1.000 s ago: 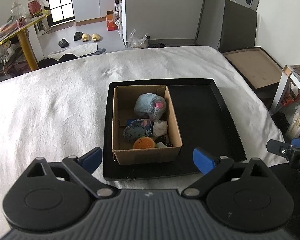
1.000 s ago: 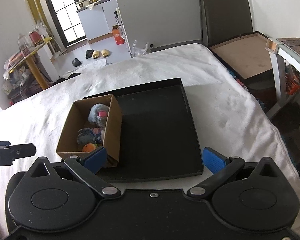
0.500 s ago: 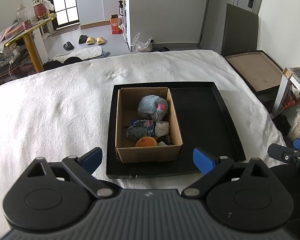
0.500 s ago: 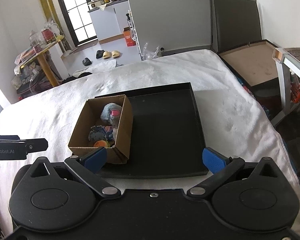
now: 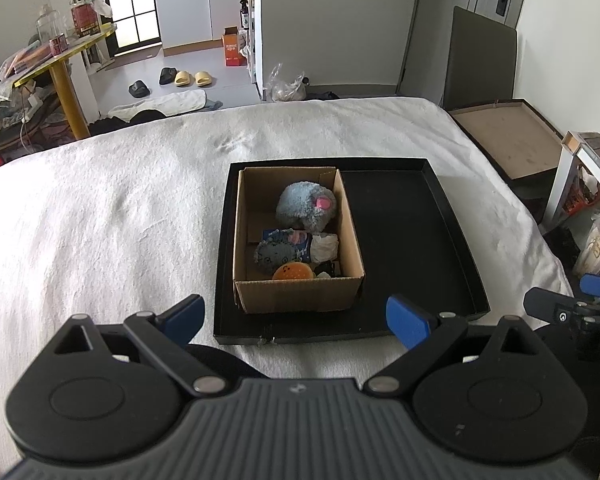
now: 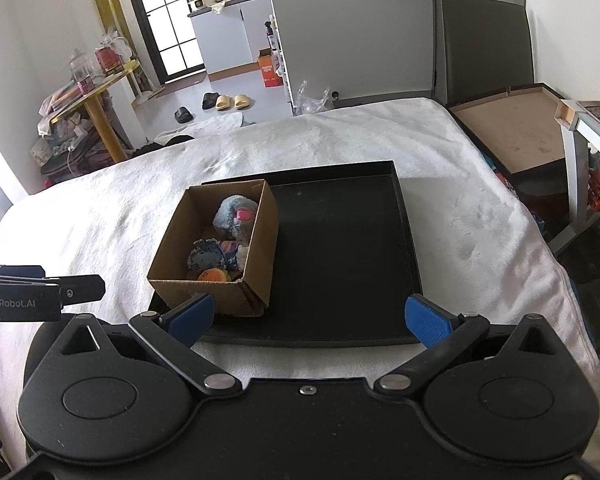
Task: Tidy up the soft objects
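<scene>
Over the last second both tongs have drawn back and up from the black tray (image 5: 420,248); the cardboard box (image 5: 298,294) now sits farther off in both views; left tongs (image 5: 296,318) and right tongs (image 6: 308,320) stand spread and empty. The soft toys (image 5: 306,206) lie inside the box, at the tray's left side on the bed (image 5: 100,220); the sorting appears complete.

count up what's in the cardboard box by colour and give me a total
Grey-blue: 2, the plush mouse and the round fuzzy toy
Orange: 1, the plush
White: 1, the crumpled piece
Blue printed: 1, the packet
Total: 5 told apart; dark bits in the cardboard box corner unclear.
</scene>
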Demonstrator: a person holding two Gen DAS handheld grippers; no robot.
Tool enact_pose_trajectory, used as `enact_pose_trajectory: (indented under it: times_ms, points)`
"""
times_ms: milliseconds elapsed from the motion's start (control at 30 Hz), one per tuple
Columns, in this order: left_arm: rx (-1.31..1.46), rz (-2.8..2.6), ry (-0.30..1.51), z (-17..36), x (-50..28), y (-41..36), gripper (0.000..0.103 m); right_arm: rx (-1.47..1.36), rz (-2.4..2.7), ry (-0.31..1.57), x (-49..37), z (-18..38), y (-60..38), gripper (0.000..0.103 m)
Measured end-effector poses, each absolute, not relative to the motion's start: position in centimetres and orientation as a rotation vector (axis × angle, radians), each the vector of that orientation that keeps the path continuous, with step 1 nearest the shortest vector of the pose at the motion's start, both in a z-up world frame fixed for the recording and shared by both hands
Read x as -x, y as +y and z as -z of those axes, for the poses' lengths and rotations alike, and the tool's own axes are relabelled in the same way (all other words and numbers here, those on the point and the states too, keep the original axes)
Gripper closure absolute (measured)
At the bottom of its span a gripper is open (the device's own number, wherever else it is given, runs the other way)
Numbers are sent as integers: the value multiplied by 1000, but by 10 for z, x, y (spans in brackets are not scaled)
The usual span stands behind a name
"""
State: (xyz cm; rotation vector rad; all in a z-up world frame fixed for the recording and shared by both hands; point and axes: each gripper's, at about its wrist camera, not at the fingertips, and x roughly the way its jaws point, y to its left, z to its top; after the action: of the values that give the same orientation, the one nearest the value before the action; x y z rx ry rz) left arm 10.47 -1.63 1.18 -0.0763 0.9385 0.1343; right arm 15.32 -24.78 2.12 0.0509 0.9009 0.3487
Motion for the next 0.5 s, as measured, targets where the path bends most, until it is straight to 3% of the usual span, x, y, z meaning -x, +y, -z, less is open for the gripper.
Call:
enact_pose_trajectory:
  times_ms: [500]
  points:
    - [72,-128,940,-11,-99,-15,6,-20,-333,888,-150,-24,-247,0]
